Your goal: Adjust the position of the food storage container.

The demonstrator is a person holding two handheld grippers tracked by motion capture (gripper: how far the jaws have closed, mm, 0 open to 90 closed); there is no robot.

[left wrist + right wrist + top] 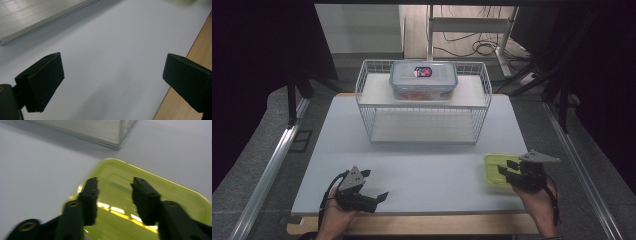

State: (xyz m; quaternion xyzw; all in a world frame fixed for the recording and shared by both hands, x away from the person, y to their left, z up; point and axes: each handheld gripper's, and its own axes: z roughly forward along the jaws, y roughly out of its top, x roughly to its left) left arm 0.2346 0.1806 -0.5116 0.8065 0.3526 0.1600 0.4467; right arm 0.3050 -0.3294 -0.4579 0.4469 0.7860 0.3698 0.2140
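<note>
Left tongs [373,186] and right tongs [507,167]: matte black bodies, each topped by a grey three-cornered plate. Black cables trailed along the wrists. Blocky black pads [42,82] carried small holes; brass-coloured rivets marked the arm pivots.

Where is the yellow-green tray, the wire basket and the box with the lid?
yellow-green tray [160,187], right gripper view, inner floor.
wire basket [364,107], high view, left front wall.
lidded box [404,75], high view, lid top.

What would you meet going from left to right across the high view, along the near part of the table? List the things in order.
Left claw, resting open near the table's front edge → bare white table top → yellow-green tray → right claw, over the tray's right side.
</note>
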